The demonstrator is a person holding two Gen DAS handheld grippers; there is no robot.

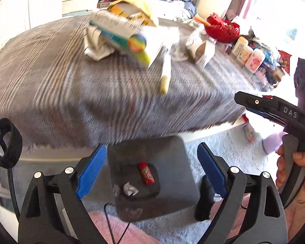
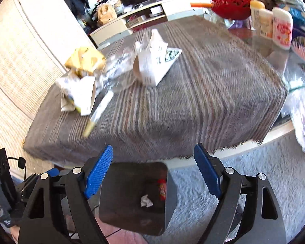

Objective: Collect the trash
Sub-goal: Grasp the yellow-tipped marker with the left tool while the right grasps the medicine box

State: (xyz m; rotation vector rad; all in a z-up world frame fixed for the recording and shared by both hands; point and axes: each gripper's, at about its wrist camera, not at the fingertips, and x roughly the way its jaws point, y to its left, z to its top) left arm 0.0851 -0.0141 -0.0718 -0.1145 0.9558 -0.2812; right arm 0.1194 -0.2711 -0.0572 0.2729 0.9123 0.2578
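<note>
Both grippers sit over a grey bin (image 1: 152,174) on the carpet, just off the surface's near edge. We see the left gripper (image 1: 152,170) with jaws wide apart, nothing between the pads; same for the right gripper (image 2: 153,172), jaws apart, empty. Inside the bin lie a red wrapper (image 1: 146,173) and a crumpled white paper (image 1: 130,189). On the surface, a striped grey cloth (image 1: 71,93) carries the remaining trash: a torn carton (image 1: 122,34) and a yellow bag (image 1: 136,8) near the far edge, a white tube (image 1: 165,75) toward the middle, and another torn white box (image 2: 152,61). Red basket (image 2: 231,2) and bottles (image 2: 274,23) stand at the far right corner. Everything is motion-blurred.
</note>
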